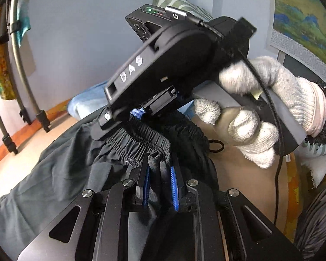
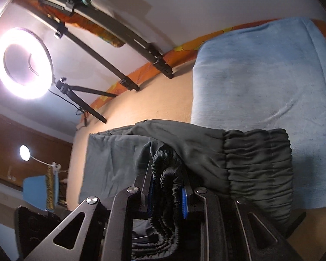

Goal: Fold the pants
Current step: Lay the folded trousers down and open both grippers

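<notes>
left claw [image 1: 159,180]: nearly closed, blue pads pinching a bunch of the dark pants [image 1: 60,165] just under the elastic waistband | pants: draped over the tan worktop [image 1: 245,174], beside a folded blue cloth [image 2: 260,76] | right claw [image 2: 168,192]: narrowly parted, gathered waistband clamped between its pads, held by a white-gloved hand [image 1: 271,108]

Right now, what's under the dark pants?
The tan surface shows beside the dark pants, and their waistband end overlaps blue fabric. Anything beneath them is covered.
</notes>
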`<state>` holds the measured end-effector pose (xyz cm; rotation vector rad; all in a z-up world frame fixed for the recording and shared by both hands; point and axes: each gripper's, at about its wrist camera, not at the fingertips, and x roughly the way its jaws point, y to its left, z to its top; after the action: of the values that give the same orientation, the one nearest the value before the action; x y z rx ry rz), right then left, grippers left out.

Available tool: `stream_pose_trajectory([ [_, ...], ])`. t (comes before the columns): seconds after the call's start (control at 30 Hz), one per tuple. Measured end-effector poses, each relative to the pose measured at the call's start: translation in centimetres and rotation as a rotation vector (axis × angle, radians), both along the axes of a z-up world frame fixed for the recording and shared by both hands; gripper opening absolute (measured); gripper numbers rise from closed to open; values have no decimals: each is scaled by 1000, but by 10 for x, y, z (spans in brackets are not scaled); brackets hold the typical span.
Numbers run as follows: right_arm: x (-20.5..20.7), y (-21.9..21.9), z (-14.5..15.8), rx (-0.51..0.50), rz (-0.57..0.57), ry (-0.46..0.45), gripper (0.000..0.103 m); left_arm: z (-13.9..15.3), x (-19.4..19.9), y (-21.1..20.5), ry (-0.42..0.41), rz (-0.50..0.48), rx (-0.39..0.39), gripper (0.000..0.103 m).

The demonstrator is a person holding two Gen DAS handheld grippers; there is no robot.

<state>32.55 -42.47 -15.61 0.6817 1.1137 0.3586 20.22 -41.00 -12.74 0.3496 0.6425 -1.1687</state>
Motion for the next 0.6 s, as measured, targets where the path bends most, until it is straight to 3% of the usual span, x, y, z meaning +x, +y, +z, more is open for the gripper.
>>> stream_pose_trajectory([
  [0.07, -1, -5, 2, 44, -11, -16, 35, -6, -5, -5, -10, -9, 12, 14],
  [0.13, -3, -10, 7, 60, -20, -37, 39, -9, -13, -7, -31, -17, 26, 14],
  [0.17, -5, -12, 10, 63, -26, -48, 47, -9, -15, -8, -36, -18, 29, 14],
  [0.23, -8, -10, 17, 21, -20, -64, 53, -10, -18, -8, -49, -15, 30, 14],
  [0.3, -11, -4, 25, -71, -2, -79, 52, -11, -17, -8, -41, -6, 28, 15],
  [0.47, -11, 10, 25, -160, 40, -43, 51, -10, -19, -8, -38, 7, 15, 15],
  [0.6, -10, 19, 20, -262, 41, -39, 27, -11, -21, -8, -20, 1, 39, 24],
])
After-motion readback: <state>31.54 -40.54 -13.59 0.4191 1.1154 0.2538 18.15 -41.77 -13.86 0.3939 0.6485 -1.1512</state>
